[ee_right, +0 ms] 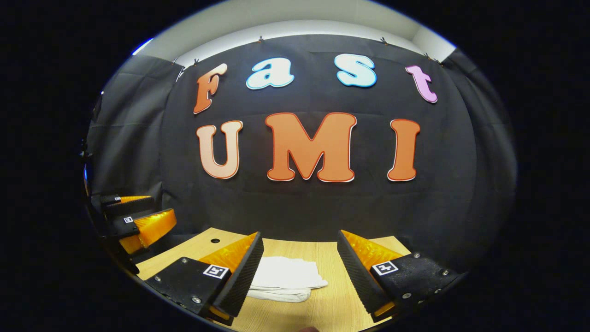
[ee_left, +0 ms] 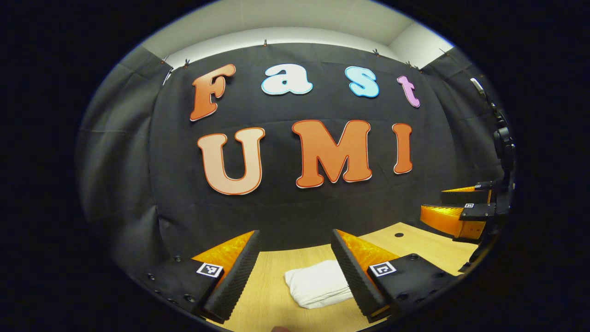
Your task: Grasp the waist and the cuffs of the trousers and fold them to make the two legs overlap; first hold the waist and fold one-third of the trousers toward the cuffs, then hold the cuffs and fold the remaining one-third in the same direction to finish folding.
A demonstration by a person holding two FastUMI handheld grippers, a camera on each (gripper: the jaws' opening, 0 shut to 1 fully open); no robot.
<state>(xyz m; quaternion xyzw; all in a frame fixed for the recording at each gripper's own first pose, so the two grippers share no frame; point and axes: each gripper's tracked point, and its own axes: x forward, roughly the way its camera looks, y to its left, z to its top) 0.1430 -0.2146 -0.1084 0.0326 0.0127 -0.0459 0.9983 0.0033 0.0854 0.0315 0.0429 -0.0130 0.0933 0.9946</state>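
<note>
White trousers (ee_left: 318,282), folded into a small thick bundle, lie on the wooden table (ee_left: 272,272). In the left gripper view my left gripper (ee_left: 295,251) hangs open above the table, the bundle showing between its fingers toward the right one. In the right gripper view the trousers (ee_right: 286,276) lie low between the fingers of my right gripper (ee_right: 299,251), nearer its left finger; this gripper is open and holds nothing. Each gripper appears at the edge of the other's view: the right gripper (ee_left: 461,210) at the far right, the left gripper (ee_right: 138,216) at the far left.
The black cloth wall (ee_left: 295,207) rises right behind the table's far edge. A small round hole (ee_left: 399,234) sits in the tabletop near the back. Bare wood lies around the bundle.
</note>
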